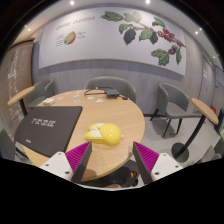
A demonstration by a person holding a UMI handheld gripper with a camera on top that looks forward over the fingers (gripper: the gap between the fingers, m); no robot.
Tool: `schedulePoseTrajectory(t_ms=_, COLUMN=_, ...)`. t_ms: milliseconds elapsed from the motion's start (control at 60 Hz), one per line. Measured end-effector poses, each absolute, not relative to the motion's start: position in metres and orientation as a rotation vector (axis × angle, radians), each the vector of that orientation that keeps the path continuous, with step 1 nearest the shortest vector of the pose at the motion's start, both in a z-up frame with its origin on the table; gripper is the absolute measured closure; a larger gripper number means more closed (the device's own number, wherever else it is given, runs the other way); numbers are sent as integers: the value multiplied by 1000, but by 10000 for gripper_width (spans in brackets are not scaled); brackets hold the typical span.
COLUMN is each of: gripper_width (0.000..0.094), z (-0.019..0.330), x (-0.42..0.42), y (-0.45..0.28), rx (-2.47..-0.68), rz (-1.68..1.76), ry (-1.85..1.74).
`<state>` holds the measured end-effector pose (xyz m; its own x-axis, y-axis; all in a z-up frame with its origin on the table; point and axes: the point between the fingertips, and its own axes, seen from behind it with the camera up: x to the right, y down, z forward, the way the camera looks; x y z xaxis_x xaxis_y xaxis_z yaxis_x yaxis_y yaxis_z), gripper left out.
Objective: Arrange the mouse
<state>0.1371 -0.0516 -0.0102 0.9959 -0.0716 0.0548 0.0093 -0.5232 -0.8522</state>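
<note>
A yellow mouse (104, 132) lies on the round wooden table (115, 105), just ahead of my fingers and slightly left of the midline. A black mat with white lettering (50, 124) lies on the table to the left of the mouse. My gripper (112, 160) is open and empty. Its magenta pads (78, 158) stand apart over the table's near edge, short of the mouse.
Grey chairs stand around the table, at the far side (110, 86), the right (172, 100) and the left (38, 92). Small items (100, 93) lie at the table's far edge. A dark object (118, 178) sits below the near edge between the fingers. A wall with a plant mural (140, 35) stands behind.
</note>
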Motion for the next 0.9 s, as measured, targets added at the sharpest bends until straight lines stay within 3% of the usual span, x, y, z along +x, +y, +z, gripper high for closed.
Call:
schedulePoseTrajectory(t_ms=283, gripper_width=120, z=-14, x=156, y=31, rx=-2104, rz=-25, ry=0)
schedulePoseTrajectory(t_ms=333, gripper_width=209, z=-14, x=162, y=45, rx=-2086, rz=-16, ry=-3)
schedulePoseTrajectory(t_ms=383, gripper_width=413, z=-14, x=170, y=57, rx=-2058, rz=-12, ry=8)
schedulePoseTrajectory(t_ms=517, gripper_width=564, z=-14, x=176, y=62, rx=-2026, rz=-45, ry=37)
schedulePoseTrajectory(t_ms=650, gripper_width=591, z=-6, x=178, y=56, rx=-2043, rz=-15, ry=111)
schedulePoseTrajectory(t_ms=817, gripper_width=587, z=114, x=84, y=34, rx=-1827, rz=39, ry=73)
schedulePoseTrajectory(t_ms=900, gripper_width=570, z=142, x=10, y=25, rx=-1776, rz=70, ry=64)
